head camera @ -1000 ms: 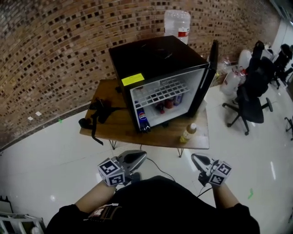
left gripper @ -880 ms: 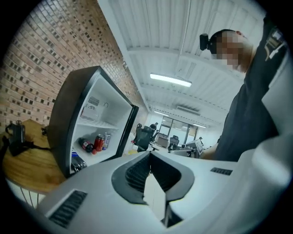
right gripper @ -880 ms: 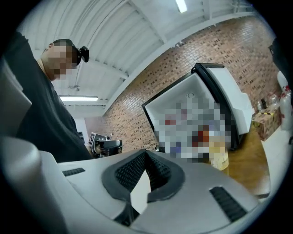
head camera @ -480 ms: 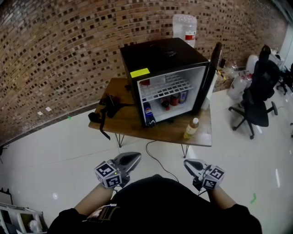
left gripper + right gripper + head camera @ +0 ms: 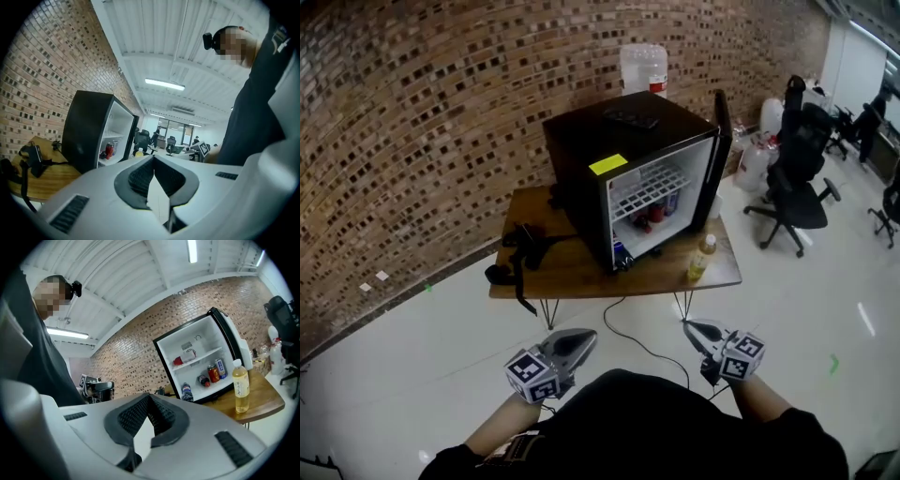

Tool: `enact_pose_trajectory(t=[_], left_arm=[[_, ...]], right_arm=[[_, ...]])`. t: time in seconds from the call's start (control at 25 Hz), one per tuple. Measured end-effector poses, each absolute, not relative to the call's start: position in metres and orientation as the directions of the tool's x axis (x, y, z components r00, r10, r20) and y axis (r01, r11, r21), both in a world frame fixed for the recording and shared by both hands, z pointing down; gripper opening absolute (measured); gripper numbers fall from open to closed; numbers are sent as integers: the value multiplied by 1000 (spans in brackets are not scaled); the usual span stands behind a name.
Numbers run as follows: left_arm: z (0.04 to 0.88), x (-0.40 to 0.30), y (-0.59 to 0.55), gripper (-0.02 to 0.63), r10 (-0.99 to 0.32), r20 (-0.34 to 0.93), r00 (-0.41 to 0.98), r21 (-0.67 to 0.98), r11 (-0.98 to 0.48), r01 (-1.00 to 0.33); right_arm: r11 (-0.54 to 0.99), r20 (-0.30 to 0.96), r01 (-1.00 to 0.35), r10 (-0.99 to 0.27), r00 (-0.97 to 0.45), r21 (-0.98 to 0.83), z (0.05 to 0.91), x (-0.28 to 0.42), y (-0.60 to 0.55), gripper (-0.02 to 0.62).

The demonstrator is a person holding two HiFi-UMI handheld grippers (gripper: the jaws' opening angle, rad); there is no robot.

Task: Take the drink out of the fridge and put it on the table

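Distance from the fridge point(image 5: 592, 155) grew, with the left hand-held gripper point(image 5: 589, 335) and right hand-held gripper point(image 5: 688, 325) closed and empty and the bottle point(image 5: 703, 258) standing on the bench point(image 5: 572, 274), so the task seemed done.

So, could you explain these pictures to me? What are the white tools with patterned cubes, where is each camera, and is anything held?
There is no robot: a person holds the left gripper and the right gripper, one in each hand. One picture comes from a camera on the person's head, looking down. The other two cameras ride on the tools and look along their jaws. Both are shut and hold nothing. On the wooden table stand a black fridge with its door open, a yellow drink bottle and a black strapped item.
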State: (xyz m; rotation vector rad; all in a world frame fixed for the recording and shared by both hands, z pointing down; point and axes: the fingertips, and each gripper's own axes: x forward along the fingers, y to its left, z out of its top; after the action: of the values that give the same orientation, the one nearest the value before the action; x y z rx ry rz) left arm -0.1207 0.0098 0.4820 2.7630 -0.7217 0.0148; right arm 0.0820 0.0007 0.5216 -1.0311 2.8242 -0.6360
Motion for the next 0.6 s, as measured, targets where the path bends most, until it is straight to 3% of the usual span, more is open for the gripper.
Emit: enact_pose_trajectory(t=[0.24,0.6], left_arm=[[488,-125,14,3,-490,94,867,273,-825,-496],[482,-56,32,3,-584,92,806,282,-761,-584]], right_arm=[[698,87,-614,-632,-770,-368,518,78,15,2],[770,88,-523,-530,-843,-366,524,140,23,2]])
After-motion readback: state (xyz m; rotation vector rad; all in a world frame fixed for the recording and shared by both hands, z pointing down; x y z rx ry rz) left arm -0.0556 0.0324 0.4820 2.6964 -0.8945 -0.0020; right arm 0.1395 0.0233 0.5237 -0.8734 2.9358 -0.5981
